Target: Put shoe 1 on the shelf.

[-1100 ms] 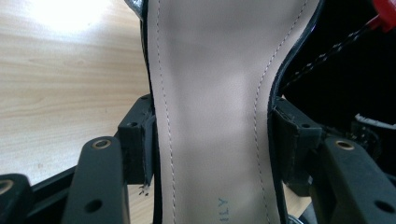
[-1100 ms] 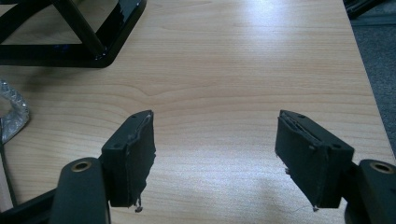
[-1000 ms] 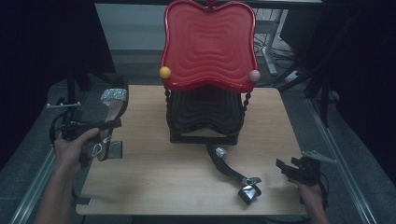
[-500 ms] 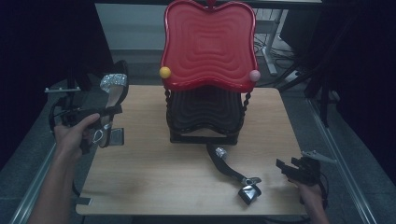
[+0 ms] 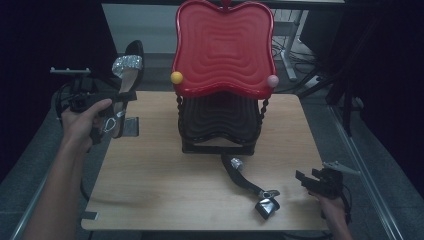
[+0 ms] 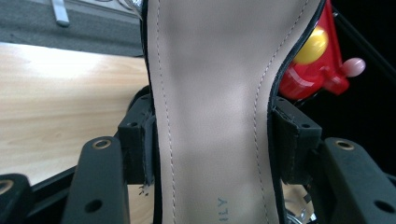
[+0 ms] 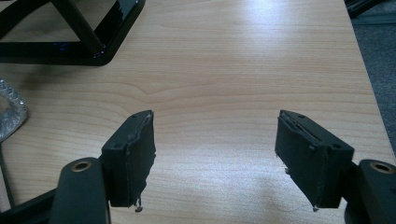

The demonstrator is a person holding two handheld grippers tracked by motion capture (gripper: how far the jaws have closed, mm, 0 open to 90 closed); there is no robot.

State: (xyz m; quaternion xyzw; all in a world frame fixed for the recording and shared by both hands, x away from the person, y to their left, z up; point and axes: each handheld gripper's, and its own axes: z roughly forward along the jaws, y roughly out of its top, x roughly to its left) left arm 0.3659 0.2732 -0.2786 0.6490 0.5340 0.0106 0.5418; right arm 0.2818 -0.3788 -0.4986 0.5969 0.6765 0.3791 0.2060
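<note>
- Black high-heeled sandal [image 5: 126, 82] with a glittering silver strap sits clamped in the left gripper [image 5: 107, 107], held in the air beyond the table's left edge, near its far-left corner.
- Its long axis runs nearly upright in the high view: the toe end points up and away toward the far side, and the heel end hangs low beside the hand.
- In the left gripper view the beige insole [image 6: 212, 93] faces the camera, its length running up between the two black pads [image 6: 137, 142], which press on the sole's black edges from either side, so this gripper is clenched on the shoe.
- Left hand [image 5: 82, 122] wraps the gripper body, the forearm coming in from the near-left corner.
- Second sandal [image 5: 247, 185] of the same kind lies on its side on the table [image 5: 150, 190], near the near edge and right of the middle; it slants from its silver strap just before the rack to its block heel close to the near edge.
- Rack [image 5: 220, 125] of dark wavy shelves stands at the middle of the far half, with a red wavy top [image 5: 222, 47] that bears a yellow knob [image 5: 176, 77] and a pink knob [image 5: 272, 80].
- Right gripper [image 5: 312, 181] rests low at the near-right corner, well apart from the lying sandal; in the right gripper view its jaws stand wide and released over bare wood [image 7: 224, 70].
</note>
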